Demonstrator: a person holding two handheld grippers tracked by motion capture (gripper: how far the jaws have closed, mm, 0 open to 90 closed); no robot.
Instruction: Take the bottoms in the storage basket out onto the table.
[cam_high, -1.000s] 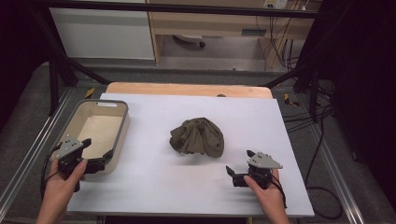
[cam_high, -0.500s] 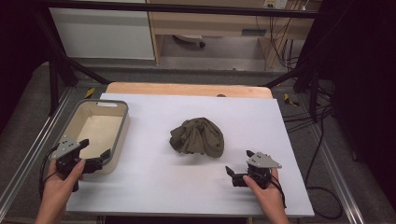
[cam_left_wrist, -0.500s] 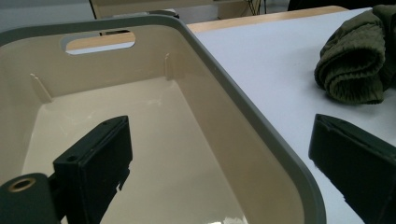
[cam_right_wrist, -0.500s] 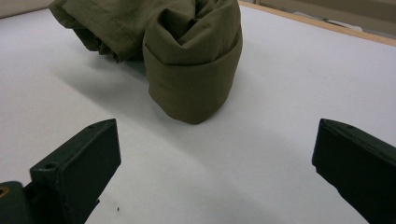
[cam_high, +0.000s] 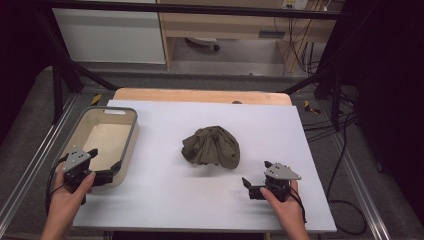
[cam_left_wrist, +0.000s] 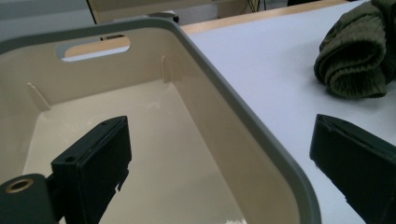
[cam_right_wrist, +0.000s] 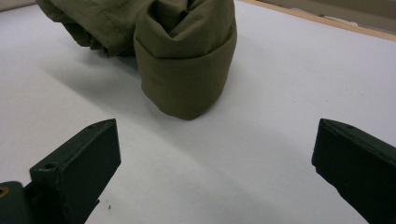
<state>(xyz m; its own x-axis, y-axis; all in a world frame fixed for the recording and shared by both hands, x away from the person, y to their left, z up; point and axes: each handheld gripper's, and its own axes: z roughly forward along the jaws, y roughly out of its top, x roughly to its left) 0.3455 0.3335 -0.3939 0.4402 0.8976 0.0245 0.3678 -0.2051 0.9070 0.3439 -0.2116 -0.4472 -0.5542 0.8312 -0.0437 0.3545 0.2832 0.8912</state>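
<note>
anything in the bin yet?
No. In the left gripper view the bin shows a bare cream floor, and the cloth lies out on the table.

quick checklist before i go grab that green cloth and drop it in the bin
1. Right gripper open: ok, its jaws stand wide apart in the right gripper view.
2. Right gripper aimed at the cloth: ok, the rolled fold lies ahead between the jaws, not yet touched.
3. Cloth free of other things: ok, it lies alone in a bundle on the white table.
4. Bin empty: ok, its cream floor is bare where it shows.
5. Left gripper out of the drop path: not ok, it is open and straddles the bin's near right rim.
6. Cloth will lift as one piece: cannot tell, the folds look loose.
</note>
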